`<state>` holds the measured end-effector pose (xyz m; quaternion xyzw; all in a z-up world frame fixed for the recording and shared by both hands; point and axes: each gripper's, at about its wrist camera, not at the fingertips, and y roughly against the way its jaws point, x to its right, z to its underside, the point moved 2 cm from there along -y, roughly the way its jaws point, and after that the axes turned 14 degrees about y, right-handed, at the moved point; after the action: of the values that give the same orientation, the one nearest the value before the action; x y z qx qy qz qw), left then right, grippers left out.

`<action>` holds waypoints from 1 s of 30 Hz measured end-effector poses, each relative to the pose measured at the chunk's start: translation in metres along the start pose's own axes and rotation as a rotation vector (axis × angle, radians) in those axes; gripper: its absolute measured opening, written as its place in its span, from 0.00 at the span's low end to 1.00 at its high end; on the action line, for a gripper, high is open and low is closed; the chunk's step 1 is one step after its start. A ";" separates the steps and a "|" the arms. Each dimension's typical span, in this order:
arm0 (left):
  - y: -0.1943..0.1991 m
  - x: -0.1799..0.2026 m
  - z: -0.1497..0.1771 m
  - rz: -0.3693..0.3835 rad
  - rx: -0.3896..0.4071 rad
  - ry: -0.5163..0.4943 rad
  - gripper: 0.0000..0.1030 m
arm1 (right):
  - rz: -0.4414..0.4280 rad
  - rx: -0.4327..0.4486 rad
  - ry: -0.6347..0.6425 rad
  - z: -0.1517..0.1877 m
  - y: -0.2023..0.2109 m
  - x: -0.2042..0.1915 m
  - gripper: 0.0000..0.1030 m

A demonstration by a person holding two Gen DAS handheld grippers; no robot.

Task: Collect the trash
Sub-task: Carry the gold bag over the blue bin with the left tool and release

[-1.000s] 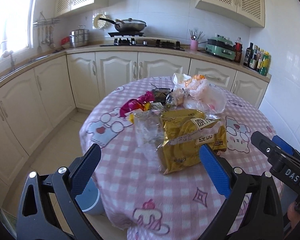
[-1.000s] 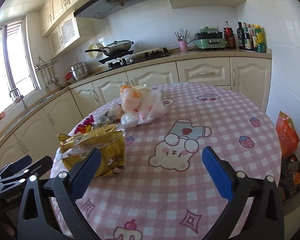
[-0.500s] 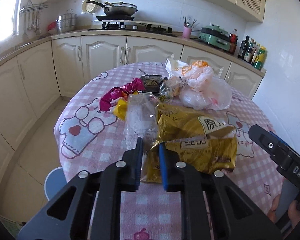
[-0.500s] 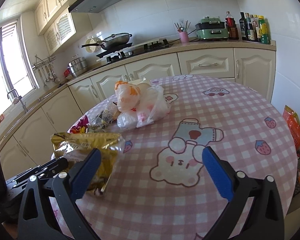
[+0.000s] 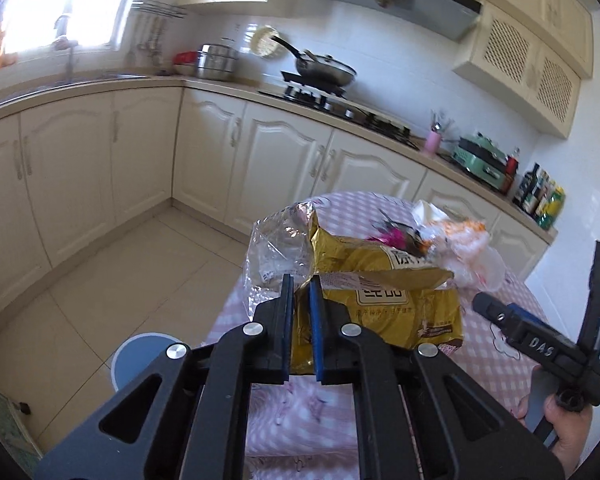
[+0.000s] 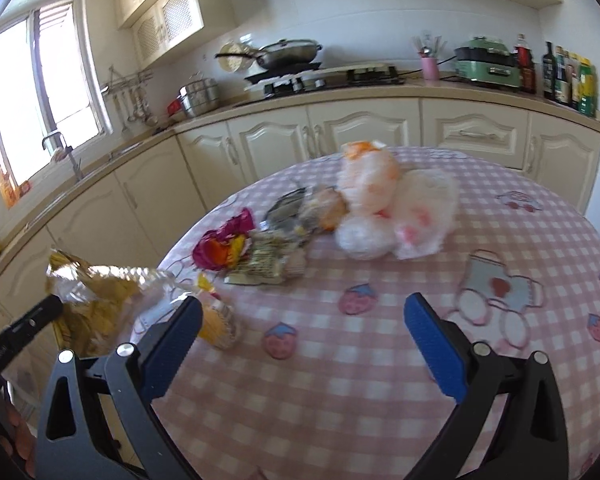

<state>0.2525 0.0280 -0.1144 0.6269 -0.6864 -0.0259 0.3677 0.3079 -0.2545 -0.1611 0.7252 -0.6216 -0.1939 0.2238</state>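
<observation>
Beside table (image 5: 496,344), left gripper (image 5: 300,300) pinching gold bag (image 5: 392,316)

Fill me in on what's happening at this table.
A person is clearing trash off a round table with a pink checked cloth, one handheld gripper in each hand. The left gripper is shut on a gold snack bag with clear plastic attached, held up at the table's edge. The right gripper is open and holds nothing, over the cloth. Left on the table: white plastic bags, a magenta wrapper and other crumpled wrappers. A round blue-rimmed bin stands on the floor below.
</observation>
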 end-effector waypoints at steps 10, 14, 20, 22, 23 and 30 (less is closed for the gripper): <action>-0.007 -0.038 -0.010 -0.046 0.015 0.056 0.06 | -0.104 -0.149 0.095 -0.015 -0.056 -0.058 0.68; -0.010 -0.055 -0.012 -0.055 0.009 0.075 0.06 | -0.109 -0.186 0.109 -0.017 -0.065 -0.064 0.41; -0.009 -0.077 -0.013 -0.083 0.024 0.103 0.06 | -0.125 -0.120 0.156 -0.018 -0.055 -0.087 0.39; -0.008 -0.090 -0.014 -0.107 0.030 0.112 0.06 | -0.161 -0.089 0.172 -0.024 -0.052 -0.105 0.39; -0.007 -0.095 -0.015 -0.119 0.034 0.119 0.06 | -0.179 -0.076 0.182 -0.027 -0.050 -0.115 0.39; -0.008 -0.154 -0.026 -0.263 0.066 0.187 0.06 | -0.330 -0.079 0.267 -0.039 -0.082 -0.213 0.39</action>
<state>0.2649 0.1733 -0.1721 0.7228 -0.5618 0.0072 0.4023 0.3640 -0.0304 -0.1743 0.8271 -0.4512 -0.1544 0.2975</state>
